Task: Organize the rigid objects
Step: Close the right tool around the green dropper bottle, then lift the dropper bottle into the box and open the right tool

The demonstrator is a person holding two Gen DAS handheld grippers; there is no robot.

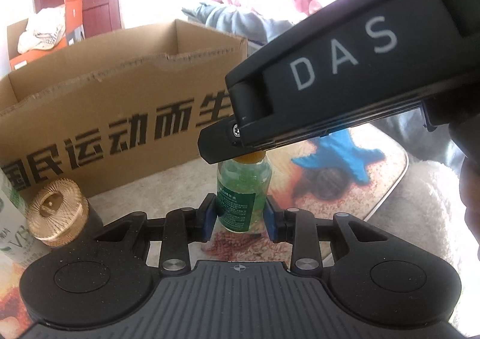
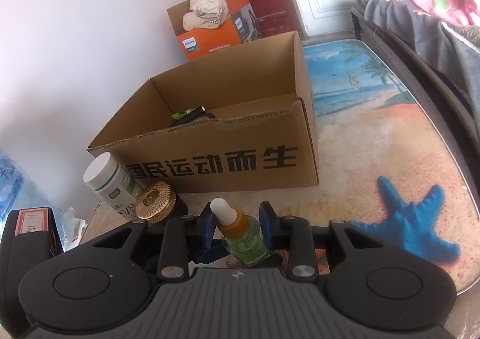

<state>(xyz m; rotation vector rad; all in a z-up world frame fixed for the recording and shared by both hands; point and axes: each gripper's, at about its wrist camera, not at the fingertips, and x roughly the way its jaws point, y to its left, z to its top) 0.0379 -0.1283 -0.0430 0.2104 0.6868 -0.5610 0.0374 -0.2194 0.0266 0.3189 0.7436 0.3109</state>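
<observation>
A small glass dropper bottle (image 1: pixel 240 189) with green contents, an orange collar and a white bulb stands upright on the mat. My left gripper (image 1: pixel 240 216) has its blue pads on both sides of the bottle's lower body, close to it, with small gaps showing. My right gripper (image 2: pixel 237 223) comes from above, and its blue fingers (image 2: pixel 267 225) flank the dropper top (image 2: pixel 223 213) without closing on it. In the left wrist view the right gripper's black body (image 1: pixel 345 78) covers the bottle's top. A gold-lidded dark jar (image 1: pixel 57 213) and a white pill bottle (image 2: pixel 109 181) stand to the left.
An open cardboard box (image 2: pixel 210 156) with black printed characters stands just behind the bottles and holds a few small items (image 2: pixel 189 115). A beach-print mat (image 2: pixel 390 135) with a blue starfish covers the floor. A bed (image 2: pixel 420 24) is at the right. A water-bottle pack (image 2: pixel 12 189) is at the left.
</observation>
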